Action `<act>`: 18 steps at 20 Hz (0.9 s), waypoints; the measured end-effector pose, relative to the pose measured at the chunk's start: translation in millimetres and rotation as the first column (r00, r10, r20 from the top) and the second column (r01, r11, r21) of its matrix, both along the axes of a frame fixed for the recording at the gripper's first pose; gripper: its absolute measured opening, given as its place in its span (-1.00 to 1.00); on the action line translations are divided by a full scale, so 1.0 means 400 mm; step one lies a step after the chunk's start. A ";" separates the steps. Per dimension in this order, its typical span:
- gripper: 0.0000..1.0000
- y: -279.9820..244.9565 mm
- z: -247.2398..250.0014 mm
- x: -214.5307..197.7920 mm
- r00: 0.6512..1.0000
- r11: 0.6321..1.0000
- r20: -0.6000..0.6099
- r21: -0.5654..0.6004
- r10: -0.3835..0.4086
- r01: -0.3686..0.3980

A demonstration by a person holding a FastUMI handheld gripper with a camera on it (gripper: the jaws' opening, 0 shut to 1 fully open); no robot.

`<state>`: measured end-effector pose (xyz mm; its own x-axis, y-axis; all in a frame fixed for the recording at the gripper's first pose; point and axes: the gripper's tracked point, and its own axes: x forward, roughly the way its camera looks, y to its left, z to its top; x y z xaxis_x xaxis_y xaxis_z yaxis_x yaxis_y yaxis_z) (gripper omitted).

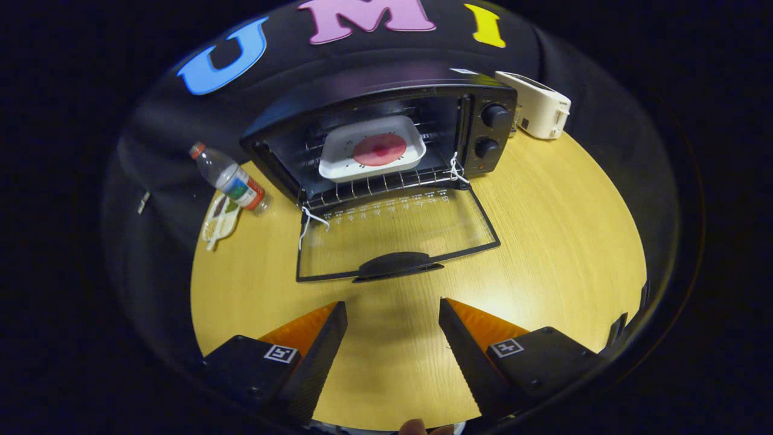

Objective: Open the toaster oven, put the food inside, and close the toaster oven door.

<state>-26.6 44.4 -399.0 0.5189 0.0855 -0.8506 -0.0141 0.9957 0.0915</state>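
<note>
**Oven open, tray of food on the rack, claw empty above the table**

The gripper [392, 314] hangs over the wooden table [561, 241] with its fingers spread wide and nothing between them; they touch nothing. Bare tabletop lies between the fingertips and the oven door.

Just ahead of the fingers, the toaster oven door [395, 232] lies folded down flat on the table, its glass pane see-through and its dark handle [395, 264] nearest the fingers. Beyond the door stands the black toaster oven [386, 130], cavity open. A white tray [371, 148] holding a round, reddish piece of food [379, 149] sits on the wire rack [386, 184], wholly inside the cavity. Two knobs [490, 130] are on the oven's right panel.

Left of the oven a plastic bottle [229, 179] lies tilted near the table's edge, touching a pale packet [220, 220]. Right of the oven, at the table's far edge, stands a white toaster [537, 104]. The table right of the door is open.
</note>
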 end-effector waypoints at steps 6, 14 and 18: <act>0.99 0.028 -0.110 0.034 0.996 0.992 -0.007 -0.089 0.085 -0.085; 1.00 0.007 -0.173 0.088 0.998 0.988 -0.022 -0.140 0.054 -0.057; 1.00 0.005 -0.172 0.091 0.998 0.993 -0.047 -0.111 0.042 -0.047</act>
<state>9.6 46.4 -467.9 0.4778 0.0105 -0.8784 -0.0569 0.9982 -0.0190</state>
